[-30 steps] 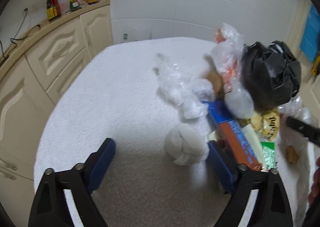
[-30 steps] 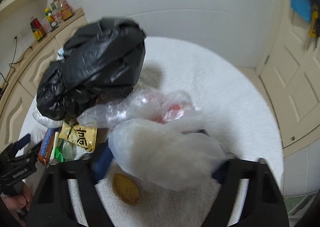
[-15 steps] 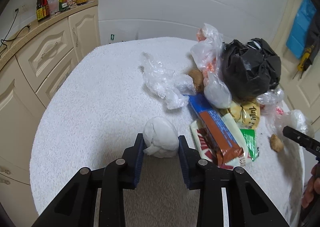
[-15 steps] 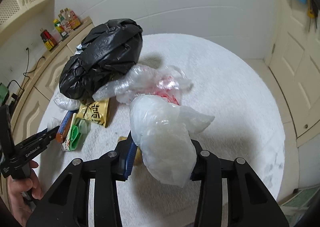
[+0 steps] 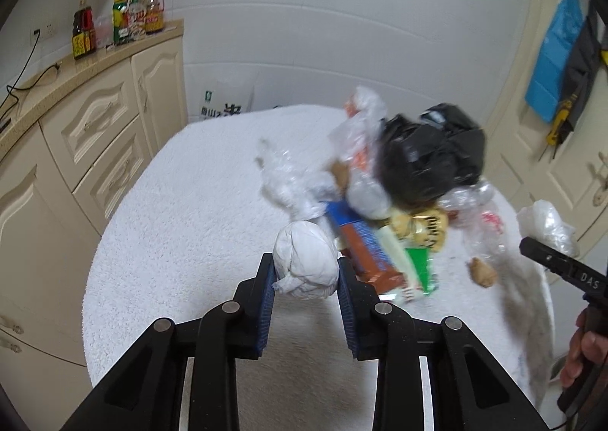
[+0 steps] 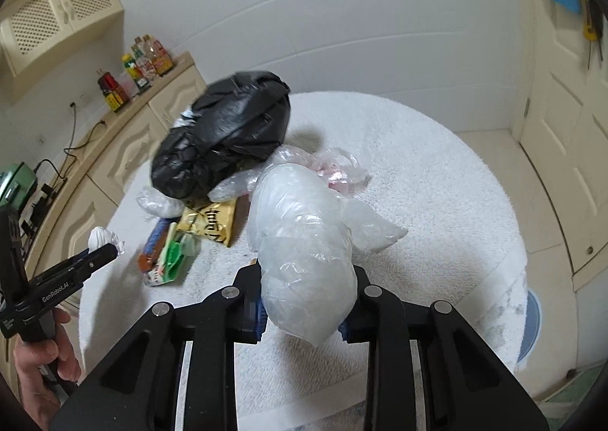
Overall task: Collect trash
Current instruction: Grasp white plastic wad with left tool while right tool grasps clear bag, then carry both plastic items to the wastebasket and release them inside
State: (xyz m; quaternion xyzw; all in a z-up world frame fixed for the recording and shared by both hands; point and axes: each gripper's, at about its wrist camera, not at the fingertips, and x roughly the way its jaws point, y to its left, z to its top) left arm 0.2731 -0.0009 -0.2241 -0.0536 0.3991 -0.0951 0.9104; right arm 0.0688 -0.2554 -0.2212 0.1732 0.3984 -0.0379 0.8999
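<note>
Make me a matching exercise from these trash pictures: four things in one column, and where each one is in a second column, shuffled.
Things:
1. white paper wad
2. clear plastic bag
3. black trash bag
4. yellow snack packet

Places:
A. flat on the white cloth, beside the black bag
B. clamped in the left tool
C. on the table, heaped at the back of the pile
D. clamped in the right tool

Pairs: 1-B, 2-D, 3-C, 4-A
</note>
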